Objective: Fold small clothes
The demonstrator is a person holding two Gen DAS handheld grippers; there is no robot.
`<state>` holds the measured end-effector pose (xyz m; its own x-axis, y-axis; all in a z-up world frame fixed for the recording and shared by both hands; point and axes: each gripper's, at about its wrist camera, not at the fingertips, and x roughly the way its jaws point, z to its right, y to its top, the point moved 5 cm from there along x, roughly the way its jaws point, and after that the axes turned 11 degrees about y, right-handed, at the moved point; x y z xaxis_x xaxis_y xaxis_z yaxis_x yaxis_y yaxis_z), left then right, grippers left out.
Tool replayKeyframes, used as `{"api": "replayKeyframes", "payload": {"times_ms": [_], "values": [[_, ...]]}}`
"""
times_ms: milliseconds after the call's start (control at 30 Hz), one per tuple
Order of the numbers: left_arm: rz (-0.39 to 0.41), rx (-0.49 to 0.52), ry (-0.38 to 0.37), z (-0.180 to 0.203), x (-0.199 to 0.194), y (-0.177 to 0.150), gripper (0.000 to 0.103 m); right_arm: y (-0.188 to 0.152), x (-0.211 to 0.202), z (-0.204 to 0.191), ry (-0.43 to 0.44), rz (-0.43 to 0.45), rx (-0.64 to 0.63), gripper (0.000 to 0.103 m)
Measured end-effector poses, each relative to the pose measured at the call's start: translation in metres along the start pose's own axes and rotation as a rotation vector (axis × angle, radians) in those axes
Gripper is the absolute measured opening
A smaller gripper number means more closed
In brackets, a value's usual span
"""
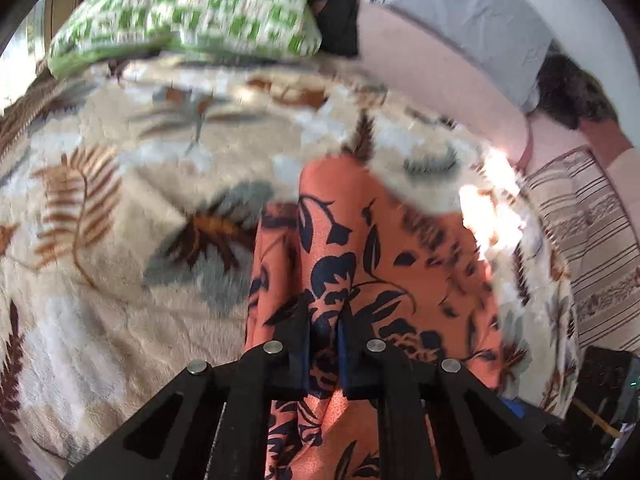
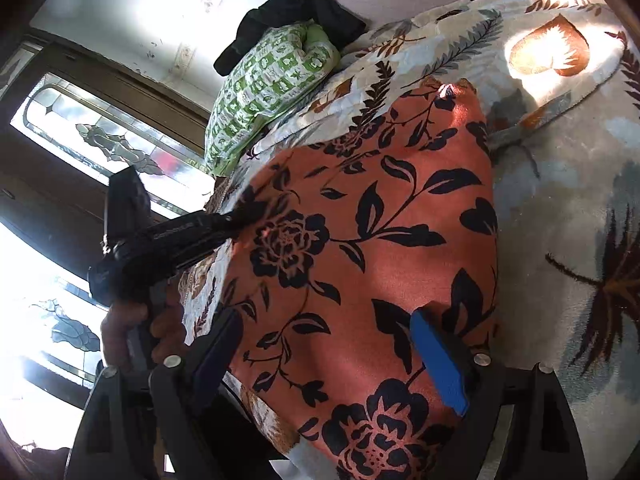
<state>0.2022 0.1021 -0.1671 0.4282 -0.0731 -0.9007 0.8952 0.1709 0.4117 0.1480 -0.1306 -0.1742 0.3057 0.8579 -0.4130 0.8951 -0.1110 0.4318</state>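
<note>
Surface: a bed under a fleece blanket (image 1: 120, 200) printed with leaves, sunlit in patches.
Room: a green-checked pillow (image 1: 192, 12) lies at the far end with dark clothing (image 2: 288, 12) against it; a grey cushion (image 1: 472, 16) and a striped cloth (image 1: 588, 232) lie to one side; patterned glass panes (image 2: 108, 144) in dark frames stand beside the bed.
Garment: an orange cloth (image 2: 360, 240) with a black flower print lies spread on the blanket, one edge lifted.
Left gripper (image 1: 324, 344): fingers closed on the cloth's edge, fabric bunched between them and hanging below; seen from the right wrist view, it grips the cloth's side edge (image 2: 240, 216).
Right gripper (image 2: 332, 356): fingers spread wide apart over the cloth, holding nothing; the blue pad (image 2: 440, 364) sits just above the print.
Writing: pale lettering on the left gripper's body, too blurred to read.
</note>
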Motion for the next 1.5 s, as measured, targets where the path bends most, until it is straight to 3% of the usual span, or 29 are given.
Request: {"api": "replayKeyframes", "payload": {"times_ms": [33, 100, 300, 433, 500, 533, 567, 600, 633, 667, 767, 833, 933, 1000, 1033, 1167, 1233, 1333, 1500], "values": [[-0.039, -0.015, 0.002, -0.006, 0.019, -0.006, 0.012, 0.000, 0.002, 0.002, -0.008, 0.001, 0.000, 0.088], [-0.007, -0.046, -0.034, -0.012, 0.012, -0.004, 0.013, 0.000, 0.006, 0.001, -0.003, -0.009, -0.006, 0.088], [0.006, -0.046, -0.030, -0.010, -0.011, 0.000, 0.017, 0.003, 0.001, 0.002, 0.009, -0.015, 0.009, 0.088], [0.011, -0.054, -0.043, -0.011, -0.015, 0.012, 0.025, 0.002, 0.001, 0.000, -0.001, -0.010, -0.001, 0.088], [0.027, -0.091, -0.063, -0.014, -0.016, 0.024, 0.037, 0.001, 0.001, 0.000, -0.005, -0.013, -0.007, 0.088], [0.036, -0.105, -0.079, -0.014, -0.014, 0.029, 0.037, 0.002, 0.000, 0.000, -0.002, -0.012, -0.003, 0.088], [0.027, -0.092, -0.076, -0.013, -0.007, 0.033, 0.028, 0.001, -0.001, 0.001, 0.001, -0.007, 0.003, 0.088], [0.003, -0.055, -0.027, -0.013, 0.004, 0.034, 0.006, 0.000, -0.001, 0.001, 0.004, -0.005, 0.007, 0.088], [-0.012, -0.028, 0.043, -0.015, 0.017, 0.033, 0.006, 0.000, -0.001, 0.001, 0.006, -0.004, 0.007, 0.088], [-0.026, -0.025, 0.067, -0.020, 0.030, 0.030, 0.008, 0.000, -0.002, 0.001, 0.010, -0.005, 0.003, 0.088], [-0.013, -0.088, 0.015, -0.029, 0.028, 0.030, 0.011, 0.000, 0.000, -0.001, 0.011, -0.016, -0.007, 0.088], [-0.011, -0.091, 0.041, -0.031, 0.017, 0.028, 0.025, 0.000, -0.002, -0.001, 0.008, -0.019, -0.013, 0.088], [-0.009, -0.093, -0.018, -0.027, -0.010, 0.018, 0.032, 0.000, -0.003, 0.001, 0.016, -0.006, 0.009, 0.088], [0.006, -0.064, -0.051, -0.021, -0.030, 0.003, 0.046, 0.001, -0.004, 0.003, 0.023, 0.001, 0.024, 0.088], [0.019, -0.042, -0.064, -0.017, -0.039, -0.005, 0.047, 0.001, -0.004, 0.003, 0.025, 0.003, 0.027, 0.088], [0.024, 0.030, -0.083, -0.002, -0.053, -0.037, 0.048, 0.002, -0.002, 0.003, 0.027, 0.007, 0.036, 0.088], [-0.027, 0.019, 0.010, -0.016, -0.029, -0.053, 0.025, 0.002, -0.002, 0.003, 0.025, 0.010, 0.044, 0.088], [-0.045, -0.092, -0.095, -0.035, -0.019, -0.060, 0.024, 0.002, -0.002, 0.003, 0.036, 0.010, 0.069, 0.088], [0.043, -0.037, -0.113, -0.024, -0.059, -0.047, 0.027, 0.004, -0.008, 0.001, 0.013, 0.007, 0.090, 0.088]]}}
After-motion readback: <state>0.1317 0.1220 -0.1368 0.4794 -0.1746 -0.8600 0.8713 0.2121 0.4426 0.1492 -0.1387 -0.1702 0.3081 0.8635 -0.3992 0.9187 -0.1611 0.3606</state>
